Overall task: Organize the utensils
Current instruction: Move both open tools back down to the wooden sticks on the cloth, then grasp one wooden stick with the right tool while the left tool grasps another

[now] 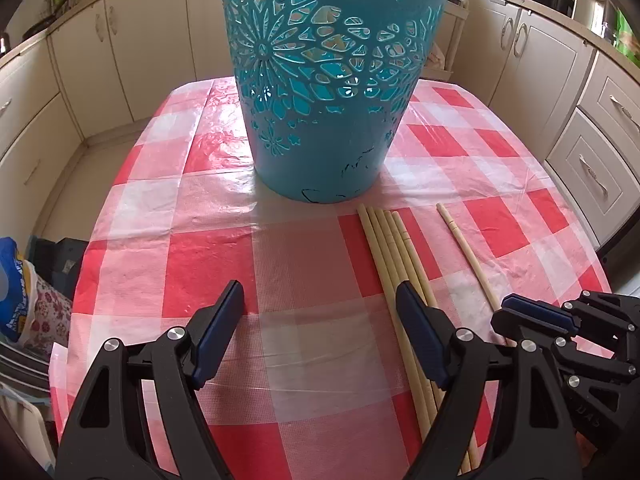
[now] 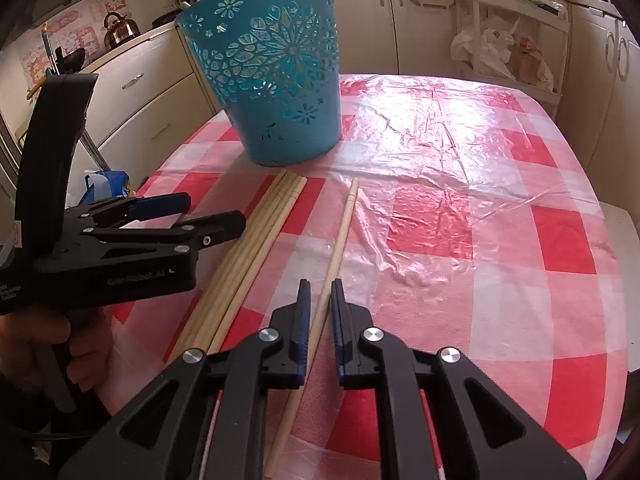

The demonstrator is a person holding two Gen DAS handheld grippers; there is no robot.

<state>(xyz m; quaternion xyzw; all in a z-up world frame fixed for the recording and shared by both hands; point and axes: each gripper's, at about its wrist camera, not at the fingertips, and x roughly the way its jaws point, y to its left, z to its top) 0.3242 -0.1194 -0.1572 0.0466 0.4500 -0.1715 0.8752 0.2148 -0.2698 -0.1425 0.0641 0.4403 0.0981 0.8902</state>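
A teal cut-out plastic bin [image 1: 328, 80] stands upright on the red-and-white checked table [image 1: 216, 248]; it also shows in the right wrist view [image 2: 276, 72]. A bundle of several pale wooden chopsticks [image 1: 390, 256] lies in front of it, also visible in the right wrist view [image 2: 256, 240]. A single chopstick [image 2: 340, 236] lies apart to their right, also in the left wrist view [image 1: 464, 248]. My left gripper [image 1: 320, 300] is open and empty, left of the bundle. My right gripper [image 2: 320, 292] has its jaws nearly closed around the single chopstick, small gaps showing.
Cream kitchen cabinets [image 1: 120, 52] surround the table. A kettle [image 2: 120, 28] sits on the left counter. A white cart with plastic bags [image 2: 504, 44] stands behind the table. Bags and a crate [image 1: 24, 292] lie on the floor at the left.
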